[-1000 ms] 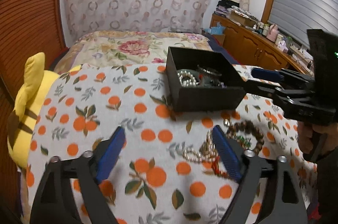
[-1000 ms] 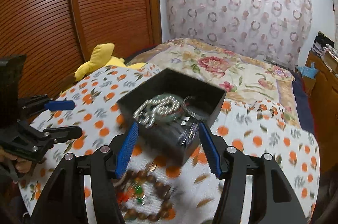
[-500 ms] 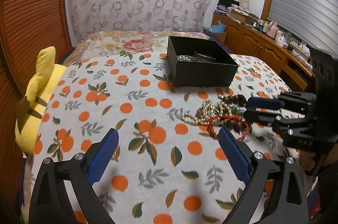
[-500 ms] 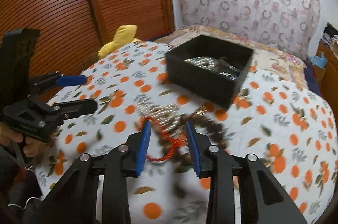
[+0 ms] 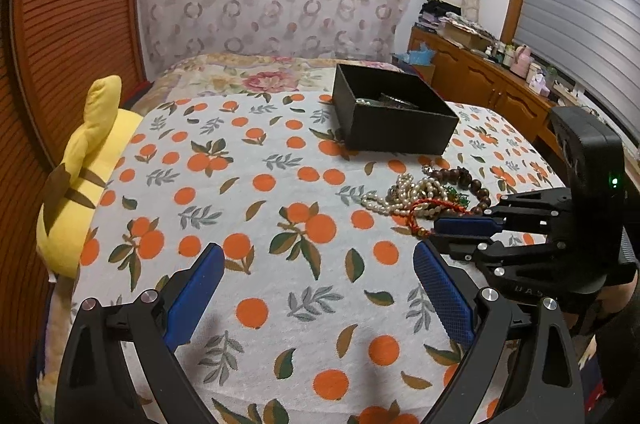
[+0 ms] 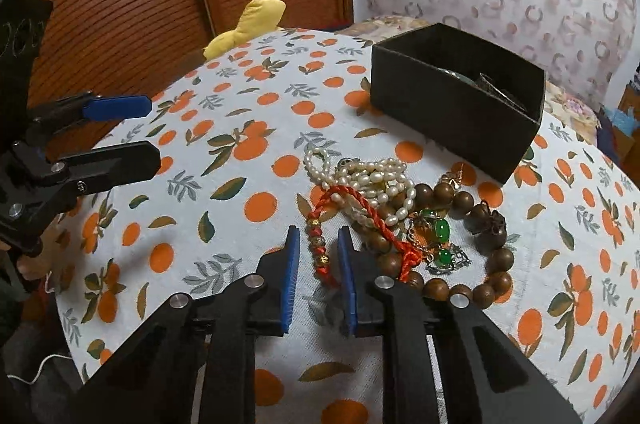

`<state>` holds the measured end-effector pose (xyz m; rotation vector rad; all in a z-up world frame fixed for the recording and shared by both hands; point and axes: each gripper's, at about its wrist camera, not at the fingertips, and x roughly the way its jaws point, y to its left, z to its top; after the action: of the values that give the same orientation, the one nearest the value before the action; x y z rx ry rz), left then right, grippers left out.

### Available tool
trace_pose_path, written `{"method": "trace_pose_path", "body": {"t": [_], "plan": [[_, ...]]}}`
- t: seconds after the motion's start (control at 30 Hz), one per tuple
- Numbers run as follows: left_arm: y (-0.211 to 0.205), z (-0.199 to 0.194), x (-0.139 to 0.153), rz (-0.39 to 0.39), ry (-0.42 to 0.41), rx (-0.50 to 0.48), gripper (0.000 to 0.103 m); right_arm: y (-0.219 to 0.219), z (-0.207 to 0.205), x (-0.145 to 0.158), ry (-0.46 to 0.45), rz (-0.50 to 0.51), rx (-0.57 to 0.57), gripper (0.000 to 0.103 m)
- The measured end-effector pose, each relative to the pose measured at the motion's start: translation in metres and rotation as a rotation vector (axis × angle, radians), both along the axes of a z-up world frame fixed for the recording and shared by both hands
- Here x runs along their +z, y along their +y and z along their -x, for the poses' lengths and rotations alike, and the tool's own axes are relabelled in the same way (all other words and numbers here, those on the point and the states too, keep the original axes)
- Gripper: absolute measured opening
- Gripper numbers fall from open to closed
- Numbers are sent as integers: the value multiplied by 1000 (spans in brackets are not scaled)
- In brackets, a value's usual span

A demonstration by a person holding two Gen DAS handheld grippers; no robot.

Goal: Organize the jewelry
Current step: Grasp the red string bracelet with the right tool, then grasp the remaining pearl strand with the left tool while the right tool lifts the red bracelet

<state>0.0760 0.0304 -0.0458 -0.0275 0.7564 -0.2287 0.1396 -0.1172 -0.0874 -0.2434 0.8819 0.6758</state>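
The red cord bracelet (image 6: 344, 220) lies at lower centre of the right wrist view, its beaded tail running down between the blue pads of the right hand-held gripper (image 6: 318, 256); the jaws have just been closing and now stand narrow on either side of that tail, with a sliver of gap showing on both sides, so I judge the pinch not yet made; the cord's upper loop crosses over the pearl strand (image 6: 368, 179) and its lower knot sits against the wooden bead bracelet (image 6: 472, 248) and the green stone pendant (image 6: 440, 230), all heaped together on the orange-print cloth (image 6: 256, 143) that covers the bed.

The likely trouble is the tangle: lifting the red cord could drag the pearls or the pendant along, then shed them partway to the black box (image 6: 452, 95) at upper right of the frame; a pinch only on the small metal beads might slip, since they look round and hard; a pinch set too low could catch the cloth itself and tug the whole heap.

The left hand-held gripper (image 5: 316, 288) hangs wide open and empty at the bottom of its own view, near the heap; the box already holds some pieces; the yellow plush toy (image 5: 84, 175) sits at far left.
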Motion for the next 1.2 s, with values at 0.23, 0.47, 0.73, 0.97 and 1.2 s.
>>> {"method": "trace_pose_path", "body": {"t": [0.23,0.47,0.73,0.97,1.2], "plan": [[-4,-8,-10,16,25,-12,92,-16,11,17,-40,-38,-15,8],[-20,-24,-13,24,30,-41,92,-46,25,53,-121,-75,-61,8],[-53,-47,-14,-10,54,-122,64,-67,23,50,-129,-82,-103,8],[-79,-63,-16,-31,74,-194,36,-76,21,39,-109,-89,-127,8],[-89,-70,-27,-46,108,-227,26,-82,20,34,-100,-93,-138,8]]}}
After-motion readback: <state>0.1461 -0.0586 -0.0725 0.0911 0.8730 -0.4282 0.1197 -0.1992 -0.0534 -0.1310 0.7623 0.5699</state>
